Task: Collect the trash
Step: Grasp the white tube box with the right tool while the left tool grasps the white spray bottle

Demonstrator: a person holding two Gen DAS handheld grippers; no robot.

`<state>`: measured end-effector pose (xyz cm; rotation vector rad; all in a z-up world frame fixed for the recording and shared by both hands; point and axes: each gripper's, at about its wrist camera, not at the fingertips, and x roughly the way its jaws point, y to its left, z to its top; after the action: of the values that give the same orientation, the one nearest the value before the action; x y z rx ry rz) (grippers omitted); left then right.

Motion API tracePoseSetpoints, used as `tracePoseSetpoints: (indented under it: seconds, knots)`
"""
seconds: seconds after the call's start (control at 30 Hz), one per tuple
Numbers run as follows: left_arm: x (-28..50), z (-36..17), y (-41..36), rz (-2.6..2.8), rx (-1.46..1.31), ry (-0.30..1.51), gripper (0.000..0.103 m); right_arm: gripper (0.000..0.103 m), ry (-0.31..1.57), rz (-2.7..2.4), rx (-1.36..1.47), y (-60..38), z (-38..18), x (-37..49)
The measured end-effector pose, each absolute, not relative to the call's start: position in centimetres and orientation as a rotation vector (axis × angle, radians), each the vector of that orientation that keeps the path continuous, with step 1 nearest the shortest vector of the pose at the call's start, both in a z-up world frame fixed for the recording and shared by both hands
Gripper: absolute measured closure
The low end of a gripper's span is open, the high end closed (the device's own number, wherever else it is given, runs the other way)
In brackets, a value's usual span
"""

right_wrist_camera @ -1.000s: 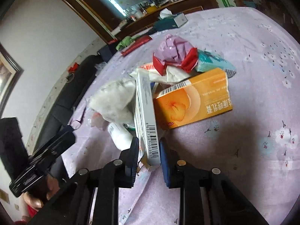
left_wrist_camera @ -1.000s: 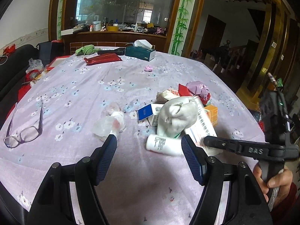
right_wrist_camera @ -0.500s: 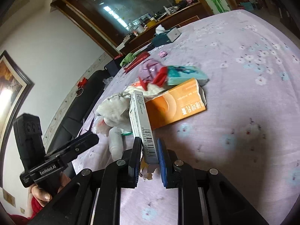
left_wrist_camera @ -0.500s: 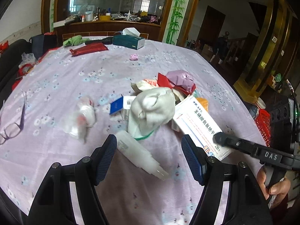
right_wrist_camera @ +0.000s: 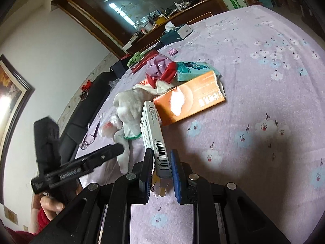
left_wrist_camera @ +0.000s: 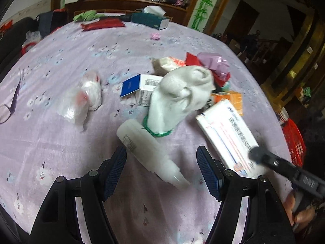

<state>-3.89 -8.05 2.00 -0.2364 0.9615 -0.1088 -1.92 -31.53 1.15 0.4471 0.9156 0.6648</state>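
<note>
The right gripper (right_wrist_camera: pixel 161 167) was clamped on a white box (right_wrist_camera: pixel 155 140); barcode digits appeared to read 6952738100351. The left gripper (left_wrist_camera: pixel 161 167) stood spread above a white bottle (left_wrist_camera: pixel 150 152) on the tablecloth (left_wrist_camera: pixel 61 61).

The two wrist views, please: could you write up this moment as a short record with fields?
surface: round table with lilac floral cloth
left tongs: open, either side of a white plastic bottle lying on its side
right tongs: shut on a white barcoded box
pile: white sock, orange box, teal packet, purple and red wrappers
apart: clear plastic bag, glasses, tissue box
</note>
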Motion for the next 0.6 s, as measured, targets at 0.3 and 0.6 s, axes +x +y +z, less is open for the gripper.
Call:
tracePoseSetpoints:
  seconds: [0.3,0.6]
  knots:
    - [-2.4,0.7,-8.0,-0.062,-0.178,0.987,0.062,0.079,0.923,0.663,0.304,-29.8,1.9,-3.6]
    - [-3.1,0.6,-7.6,-0.111,-0.135,0.955,0.067,0.063,0.977,0.688,0.253,-27.2,1.3,-3.8]
